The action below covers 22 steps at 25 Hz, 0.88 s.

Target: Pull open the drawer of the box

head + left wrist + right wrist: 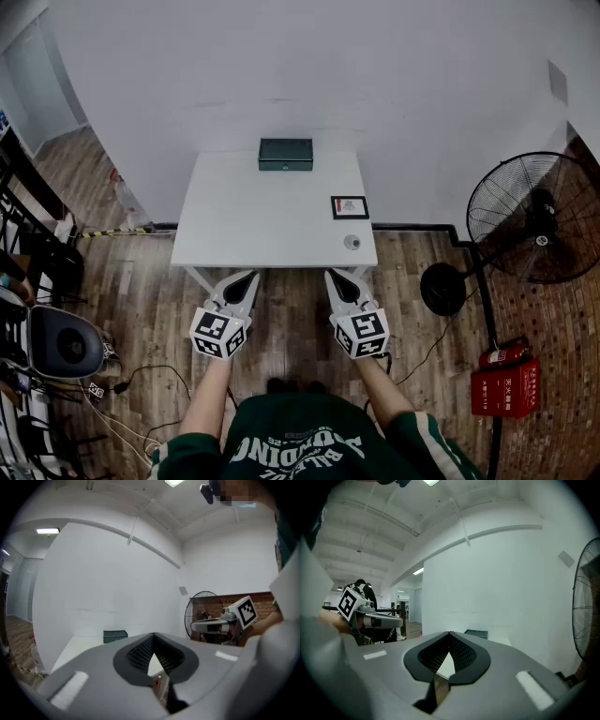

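A small dark green box stands at the far edge of the white table, against the wall, its drawer front closed. It shows small in the left gripper view and in the right gripper view. My left gripper and right gripper hang side by side over the floor, just short of the table's near edge and far from the box. The tips of each pair of jaws meet, so both are shut with nothing held.
A small framed card and a little round object lie on the table's right side. A standing fan and a red fire extinguisher box are at the right. A chair and cables sit at the left.
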### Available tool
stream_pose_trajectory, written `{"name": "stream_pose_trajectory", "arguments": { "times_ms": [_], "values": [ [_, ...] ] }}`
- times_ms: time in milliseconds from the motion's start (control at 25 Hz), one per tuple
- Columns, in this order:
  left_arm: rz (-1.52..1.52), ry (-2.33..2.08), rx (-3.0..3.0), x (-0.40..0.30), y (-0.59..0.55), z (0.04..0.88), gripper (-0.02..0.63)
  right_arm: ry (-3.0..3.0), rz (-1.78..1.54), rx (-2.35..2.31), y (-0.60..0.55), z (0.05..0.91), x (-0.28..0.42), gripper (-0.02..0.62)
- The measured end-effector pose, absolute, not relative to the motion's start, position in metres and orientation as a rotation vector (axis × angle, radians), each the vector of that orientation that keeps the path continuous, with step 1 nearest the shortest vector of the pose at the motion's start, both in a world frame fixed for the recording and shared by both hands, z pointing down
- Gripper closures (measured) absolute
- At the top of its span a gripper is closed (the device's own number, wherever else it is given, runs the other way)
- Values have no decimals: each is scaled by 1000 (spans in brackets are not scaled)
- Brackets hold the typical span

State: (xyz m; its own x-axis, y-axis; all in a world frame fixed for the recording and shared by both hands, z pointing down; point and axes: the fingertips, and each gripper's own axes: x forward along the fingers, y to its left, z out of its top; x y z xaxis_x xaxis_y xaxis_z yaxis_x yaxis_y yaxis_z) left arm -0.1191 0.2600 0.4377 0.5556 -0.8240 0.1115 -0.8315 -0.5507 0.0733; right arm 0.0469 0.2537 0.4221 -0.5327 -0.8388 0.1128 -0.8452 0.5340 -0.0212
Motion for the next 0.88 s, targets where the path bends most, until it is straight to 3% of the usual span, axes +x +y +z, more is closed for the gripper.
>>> {"name": "stream_pose_trajectory", "arguments": {
  "times_ms": [880],
  "values": [
    [132, -1381, 2715, -181, 233, 454, 555, -2613, 124, 1512, 234, 446, -5, 594]
  ]
}}
